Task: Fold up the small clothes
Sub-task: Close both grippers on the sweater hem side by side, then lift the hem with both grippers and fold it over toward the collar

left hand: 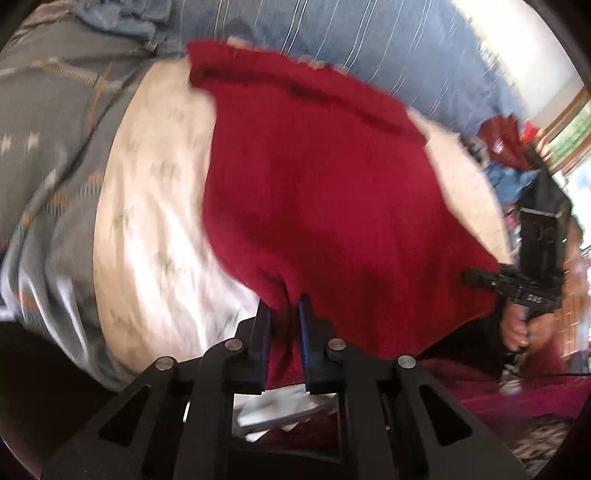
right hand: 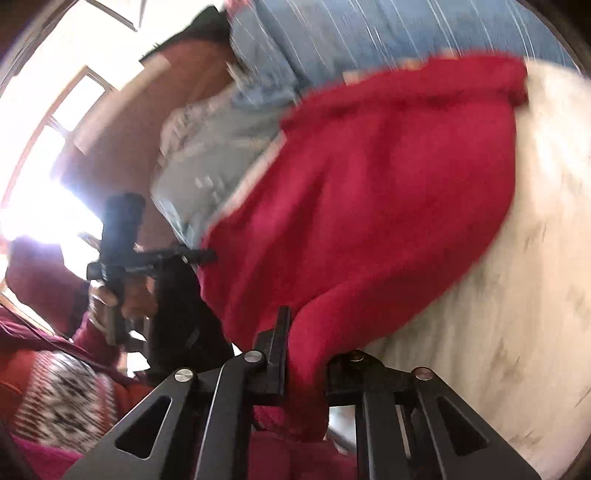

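Closest to the left wrist camera, the left gripper [left hand: 286, 317] has its blue-lined fingers [left hand: 303, 332] clamped on a bunched edge of the red garment [left hand: 325, 192], a fold of the fleece running down between them. Nearest the right wrist camera, the right gripper [right hand: 306, 354] is likewise closed on another part of that garment's edge, red cloth spilling between its fingers [right hand: 279, 343] and hiding the right-hand one. Between the two holds the garment hangs and spreads outward, its far part lying over the cream sheet [left hand: 155, 206] of the bed; both views are motion-blurred, so how much of it touches the sheet I cannot tell. At the right side of the left view the right gripper shows from the side, gripped by the person's right hand [left hand: 517, 328], its tip at the garment's edge. Mirrored in the right view, the left gripper sits at the left, held by the left hand [right hand: 125, 299]. Beside the sheet lies a grey patterned cover [left hand: 51, 140]. Farther off stands a blue striped cushion [left hand: 332, 33], with a loose pile of red and blue clothes [left hand: 506, 147] at the far right. No container shows in either view.
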Tool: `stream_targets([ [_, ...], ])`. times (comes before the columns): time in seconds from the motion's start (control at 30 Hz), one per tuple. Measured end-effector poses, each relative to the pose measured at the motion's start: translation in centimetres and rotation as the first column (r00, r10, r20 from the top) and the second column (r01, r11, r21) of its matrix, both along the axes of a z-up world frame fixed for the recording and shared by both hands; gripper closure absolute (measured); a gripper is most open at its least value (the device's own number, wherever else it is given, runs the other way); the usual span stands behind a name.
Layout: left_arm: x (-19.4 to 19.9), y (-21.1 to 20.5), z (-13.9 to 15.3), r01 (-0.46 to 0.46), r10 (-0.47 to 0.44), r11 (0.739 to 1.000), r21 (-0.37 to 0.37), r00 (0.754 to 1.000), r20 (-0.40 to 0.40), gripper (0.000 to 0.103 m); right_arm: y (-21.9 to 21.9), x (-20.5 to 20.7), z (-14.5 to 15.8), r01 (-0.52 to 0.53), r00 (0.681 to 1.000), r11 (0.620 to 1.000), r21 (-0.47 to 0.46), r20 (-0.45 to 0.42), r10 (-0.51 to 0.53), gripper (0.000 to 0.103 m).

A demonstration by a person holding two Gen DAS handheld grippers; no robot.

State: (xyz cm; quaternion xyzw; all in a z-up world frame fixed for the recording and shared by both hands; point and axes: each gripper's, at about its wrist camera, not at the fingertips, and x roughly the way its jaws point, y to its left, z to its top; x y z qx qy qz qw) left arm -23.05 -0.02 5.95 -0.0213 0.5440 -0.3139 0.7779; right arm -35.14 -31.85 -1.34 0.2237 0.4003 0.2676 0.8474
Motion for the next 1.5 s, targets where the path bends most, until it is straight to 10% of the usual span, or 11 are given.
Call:
stream_targets([
  [0.4,13.7,-3.6,6.8,-0.053,0.078,0.984,-0.170,0.987,0.144,0.093,-5.5,10.4,8.4,0.235,0.945,0.971,0.029,0.228,-0.236,0.092],
  [0.8,28.4,-7.5,2.1,-0.205,0.214,0.971,-0.121,0.975,0.063,0.089,-12.9,23.2,4.0,0.445,0.896,0.895,-0.025,-0.011,-0.445,0.086],
  [0.93,28.1,-6.2,4.0,-0.246,0.269,0.958,-0.150,0.950,0.159,0.045,-12.9,20.4,4.9,0.447,0.894,0.893,-0.049,0.069,-0.443,0.060],
  [1.03,27.7,-5.7,5.0,-0.241,0.272,0.955,-0.173,0.944,0.186,0.043,-13.1,19.6,6.6,0.513,0.850,0.857,-0.047,0.168,-0.499,0.037],
  [1.1,27.2,-6.0,4.9,-0.222,0.251,0.962,-0.156,0.947,0.199,0.043,-13.5,19.2,8.0,0.547,0.822,0.835,-0.050,0.222,-0.525,0.038],
  [1.3,26.9,-9.0,2.5,-0.182,0.178,0.983,-0.004,0.955,0.238,0.042,-9.2,21.7,7.1,0.403,0.911,0.893,-0.201,0.184,-0.370,0.056],
  [1.5,30.1,-11.0,-2.0,-0.193,0.169,0.972,0.134,0.970,0.174,0.039,-11.6,28.8,2.1,0.522,0.838,0.763,-0.380,0.062,-0.542,0.056],
])
